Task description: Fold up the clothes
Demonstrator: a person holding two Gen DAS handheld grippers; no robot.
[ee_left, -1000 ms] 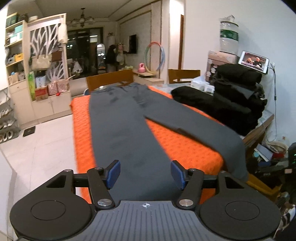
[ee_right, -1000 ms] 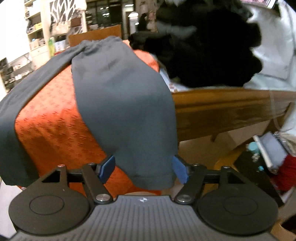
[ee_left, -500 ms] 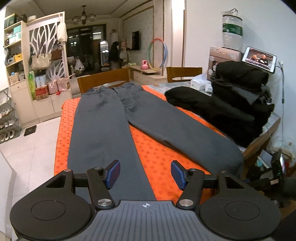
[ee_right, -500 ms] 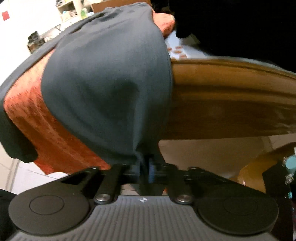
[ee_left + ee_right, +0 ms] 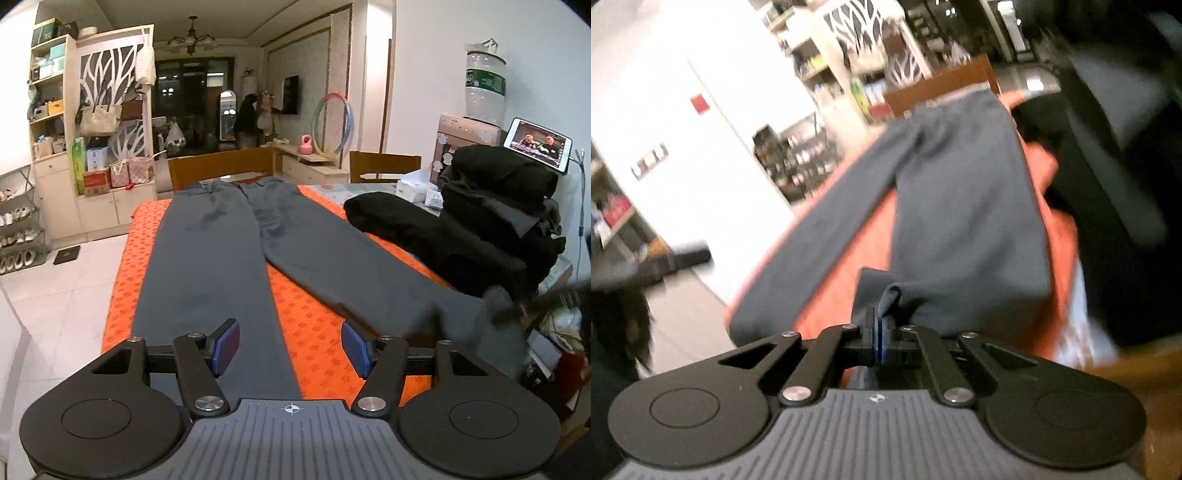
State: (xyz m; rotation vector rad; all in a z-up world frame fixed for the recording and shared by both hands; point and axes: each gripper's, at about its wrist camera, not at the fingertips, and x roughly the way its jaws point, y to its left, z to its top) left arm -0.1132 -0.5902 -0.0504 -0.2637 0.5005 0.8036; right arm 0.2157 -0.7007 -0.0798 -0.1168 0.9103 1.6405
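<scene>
Lifted since half a second ago, the hem of the right trouser leg now rides up off the table edge, pinched in the right gripper (image 5: 878, 334), whose blue pads are clenched together on a small fold of cloth. The left gripper (image 5: 290, 346) hangs released, its pads wide apart and touching nothing, over the near end of the left leg.

The grey trousers (image 5: 221, 236) lie flat on the orange cloth (image 5: 314, 332), their long axis running from near to far: waistband at the far end by the wooden chair (image 5: 221, 166), hems toward the near edge. The two legs spread apart in a narrow V as they come near.

To the right of the trousers sits a pile of black clothes (image 5: 480, 229), with a tablet (image 5: 539, 144) behind it.

The right wrist view is tilted and smeared by motion, so the room behind is hard to read. In the left wrist view the lifted hem at the right edge is also blurred.
</scene>
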